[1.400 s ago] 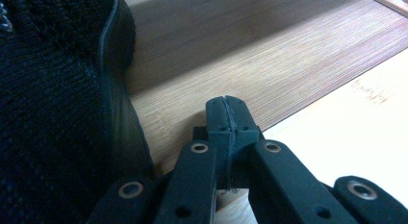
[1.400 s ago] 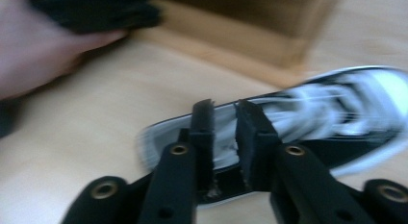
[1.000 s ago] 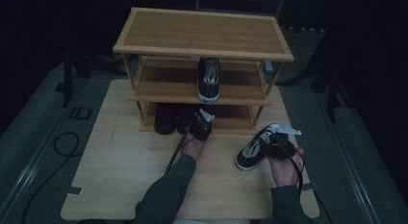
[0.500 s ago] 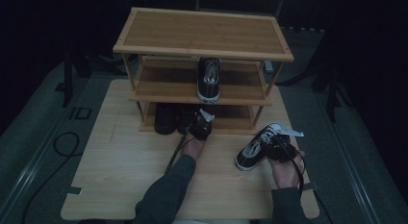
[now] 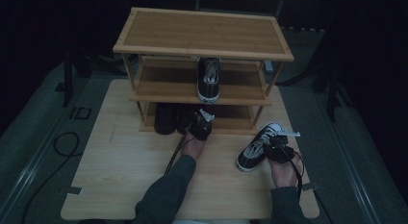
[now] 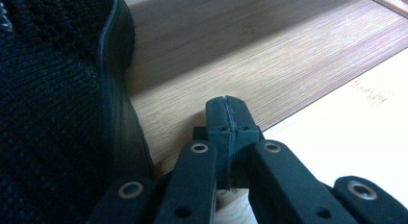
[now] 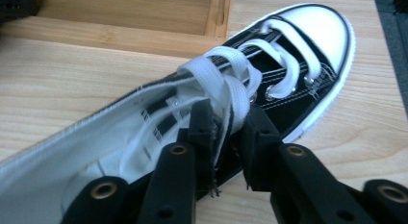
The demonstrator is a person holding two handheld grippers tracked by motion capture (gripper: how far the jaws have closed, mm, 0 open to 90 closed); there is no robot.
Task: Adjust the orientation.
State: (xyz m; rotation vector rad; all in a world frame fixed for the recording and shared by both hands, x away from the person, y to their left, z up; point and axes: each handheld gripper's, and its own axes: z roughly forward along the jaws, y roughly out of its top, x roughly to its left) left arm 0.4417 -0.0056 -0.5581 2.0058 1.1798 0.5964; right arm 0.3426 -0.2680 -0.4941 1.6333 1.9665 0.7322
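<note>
At the bench (image 5: 120, 180) we close our right gripper (image 7: 226, 125) on the tongue and knotted laces of a black-and-white sneaker (image 5: 257, 144) that lies on the boards just in front of the rack's right leg, toe toward the rack; its fingers (image 7: 199, 120) have just been closing, with lace and tongue between them and still a gap beside one pad. Our left gripper (image 6: 226, 113) rests empty, fingers pressed together, at the edge of the bottom shelf beside a black knit shoe (image 6: 53, 113). We judge the grip risky: soft lace may slide out or pull loose, letting the shoe swing toe-down, drop, or knock the wooden shoe rack (image 5: 202, 34) on the way in. We count one rack of three shelves, two grippers, one matching sneaker (image 5: 209, 80) on the middle shelf, one on the bench, and two dark shoes (image 5: 166, 119) on the bottom shelf
</note>
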